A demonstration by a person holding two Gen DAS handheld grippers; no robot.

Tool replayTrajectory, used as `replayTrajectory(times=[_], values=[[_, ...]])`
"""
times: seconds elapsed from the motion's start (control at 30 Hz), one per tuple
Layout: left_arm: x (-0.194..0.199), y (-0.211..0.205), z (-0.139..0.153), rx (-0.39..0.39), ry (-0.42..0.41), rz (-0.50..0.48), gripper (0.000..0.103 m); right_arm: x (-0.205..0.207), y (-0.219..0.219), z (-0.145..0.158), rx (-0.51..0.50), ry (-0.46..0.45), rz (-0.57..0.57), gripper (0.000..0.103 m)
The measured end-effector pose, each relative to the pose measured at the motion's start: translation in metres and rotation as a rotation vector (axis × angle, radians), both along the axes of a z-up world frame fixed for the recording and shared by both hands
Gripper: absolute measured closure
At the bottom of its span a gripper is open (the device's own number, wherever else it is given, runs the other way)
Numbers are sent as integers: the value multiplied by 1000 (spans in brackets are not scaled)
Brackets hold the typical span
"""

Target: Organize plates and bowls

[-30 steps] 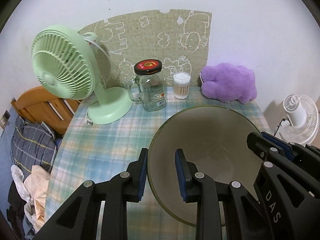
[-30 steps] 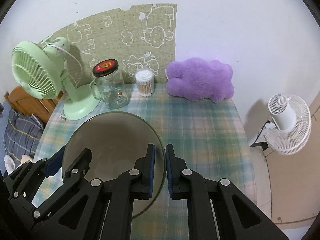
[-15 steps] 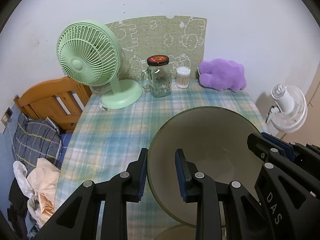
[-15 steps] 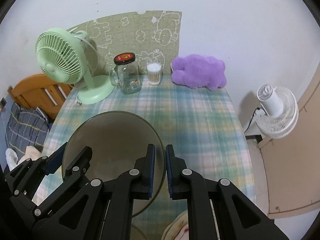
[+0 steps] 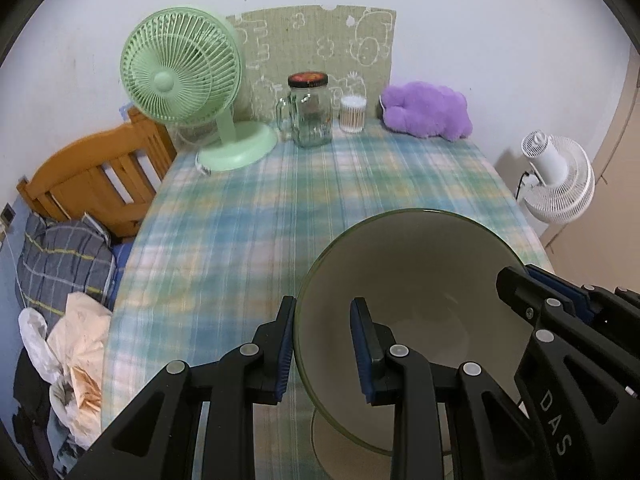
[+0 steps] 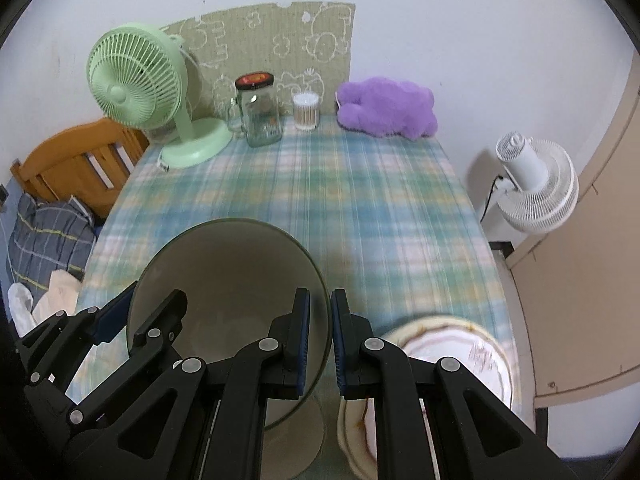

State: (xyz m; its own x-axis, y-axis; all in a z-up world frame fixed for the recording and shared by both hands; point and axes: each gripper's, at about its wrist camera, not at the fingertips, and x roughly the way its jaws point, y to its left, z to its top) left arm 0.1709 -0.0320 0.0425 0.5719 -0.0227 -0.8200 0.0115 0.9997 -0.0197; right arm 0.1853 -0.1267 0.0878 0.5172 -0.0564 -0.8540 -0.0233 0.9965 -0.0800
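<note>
Two claws pinching one bowl [image 5: 420, 280] by opposite sides of its rim: left gripper [image 5: 322, 348] clamped on the near-left edge, right gripper [image 6: 320, 340] clamped on the right edge, bowl held tilted in the air above the checked tablecloth [image 5: 280, 200]. Looks like the carrying step, heading toward the near end, where a patterned plate [image 6: 492, 344] lies just right of the claws and a second flat dish [image 6: 312, 432] shows directly beneath the bowl. Next, probably: level the bowl, lower it squarely onto that dish, then spread both claws together.
</note>
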Motion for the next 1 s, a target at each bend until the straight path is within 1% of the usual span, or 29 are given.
replayTrajectory(times=[0.23, 0.37, 0.53, 0.9, 1.0], values=[[-18, 6, -9, -20, 24, -21, 78, -21, 4, -9, -2, 19, -28, 89], [-26, 6, -12, -17, 30, -38, 78, -31, 6, -12, -3, 28, -41, 89], [-31, 6, -22, -23, 60, -56, 78, -39, 5, -20, -3, 57, -58, 89], [-31, 5, -45, -27, 126, -69, 78, -43, 3, -43, -6, 117, -80, 89], [-31, 3, -49, -18, 136, -78, 78, -43, 2, -49, -10, 135, -88, 89]])
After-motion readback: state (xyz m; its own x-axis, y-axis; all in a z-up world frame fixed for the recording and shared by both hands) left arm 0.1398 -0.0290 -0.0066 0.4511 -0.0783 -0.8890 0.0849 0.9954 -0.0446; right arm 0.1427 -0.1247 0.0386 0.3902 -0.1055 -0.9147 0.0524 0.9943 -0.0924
